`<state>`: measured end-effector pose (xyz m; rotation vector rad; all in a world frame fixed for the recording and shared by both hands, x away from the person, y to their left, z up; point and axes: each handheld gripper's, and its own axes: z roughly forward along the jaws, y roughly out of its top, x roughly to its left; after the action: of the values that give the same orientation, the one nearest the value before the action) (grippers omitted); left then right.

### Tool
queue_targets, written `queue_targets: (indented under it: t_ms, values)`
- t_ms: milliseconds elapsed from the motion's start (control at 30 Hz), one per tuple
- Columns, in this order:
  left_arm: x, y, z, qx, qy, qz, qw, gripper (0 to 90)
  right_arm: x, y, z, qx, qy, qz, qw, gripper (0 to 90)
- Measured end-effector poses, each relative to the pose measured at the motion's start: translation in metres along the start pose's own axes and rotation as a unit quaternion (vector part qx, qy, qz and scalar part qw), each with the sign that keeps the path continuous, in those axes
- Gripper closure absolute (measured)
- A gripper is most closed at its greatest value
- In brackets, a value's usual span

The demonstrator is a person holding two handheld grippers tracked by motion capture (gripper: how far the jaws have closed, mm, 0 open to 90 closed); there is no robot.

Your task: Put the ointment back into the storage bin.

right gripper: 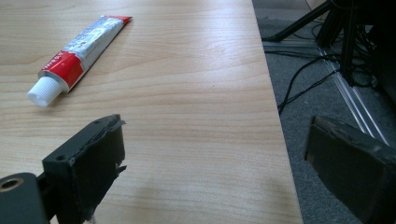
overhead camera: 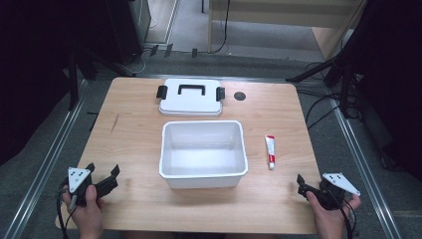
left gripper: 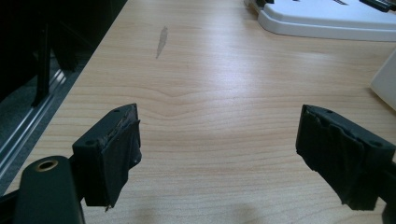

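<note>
My left claw [overhead camera: 102,178] released, empty, near table's [overhead camera: 134,129] front-left corner. Right claw [overhead camera: 311,186] released, empty, at front-right corner, one jaw past table edge. Tube [overhead camera: 269,151] lies toward right edge, just beside open bin [overhead camera: 203,175]; lid [overhead camera: 190,98] at back edge. Risk, I judge: low approach nudges tube, cap rolls it edgeward.

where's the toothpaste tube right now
In the high view the toothpaste tube lies flat on the table, just right of the open white box, ahead of the right gripper.
</note>
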<state>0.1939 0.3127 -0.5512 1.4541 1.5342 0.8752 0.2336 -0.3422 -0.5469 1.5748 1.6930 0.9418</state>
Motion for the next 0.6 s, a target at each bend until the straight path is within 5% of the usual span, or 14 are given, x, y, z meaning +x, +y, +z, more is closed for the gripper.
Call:
queue_targets:
  t_ms: [367, 600]
  values:
    - [0.0, 0.0, -0.001, -0.002, 0.001, 0.001, 1.0, 14.6, 0.011, 0.014, 0.007, 0.052, -0.024, -0.023, 0.9981, 12.0]
    - [0.0, 0.0, -0.001, -0.003, 0.003, -0.003, 1.0, 14.3, 0.021, 0.044, 0.007, 0.095, 0.015, -0.043, 0.9944, 14.1]
